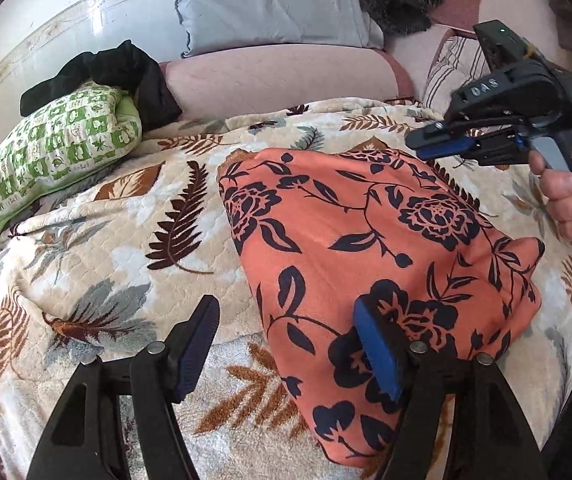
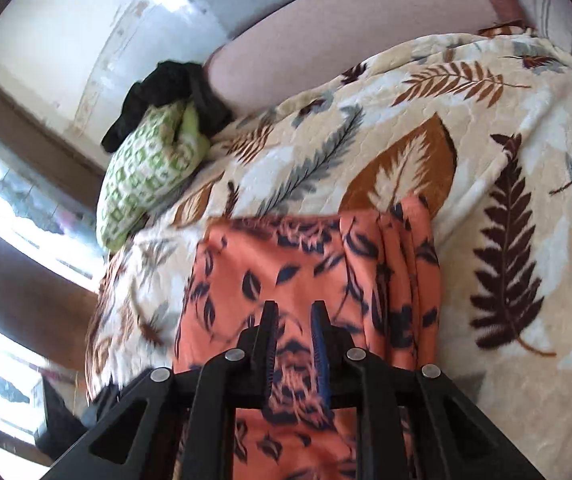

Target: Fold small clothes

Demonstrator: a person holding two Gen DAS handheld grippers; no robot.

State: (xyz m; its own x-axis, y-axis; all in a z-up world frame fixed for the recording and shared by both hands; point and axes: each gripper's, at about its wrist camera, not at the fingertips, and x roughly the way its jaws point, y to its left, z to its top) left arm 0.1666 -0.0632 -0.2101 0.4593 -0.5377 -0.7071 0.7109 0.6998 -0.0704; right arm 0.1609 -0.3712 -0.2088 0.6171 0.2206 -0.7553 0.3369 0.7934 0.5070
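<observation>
A: From the left wrist view, the orange floral garment [image 1: 366, 248] lies folded on the leaf-print blanket [image 1: 125, 240] of the bed. The left tongs [image 1: 286, 344] stand wide open with nothing between them; one pad sits over the cloth's near edge, the other over bare blanket. Farther right, a hand [image 1: 566, 196] holds the right tongs [image 1: 422, 144] above the garment's far corner, nearly closed; I see no cloth in them here.

B: The right wrist view agrees: the right tongs [image 2: 294, 320] have a narrow gap, and the garment [image 2: 306, 272] shows behind it, blurred. I cannot tell whether they pinch cloth.

A: My advice: bring the left tongs squarely over the near edge, close on every layer, and keep the fold line straight.

B: And mind the green patterned pillow [image 1: 53, 160], well clear at left.
</observation>
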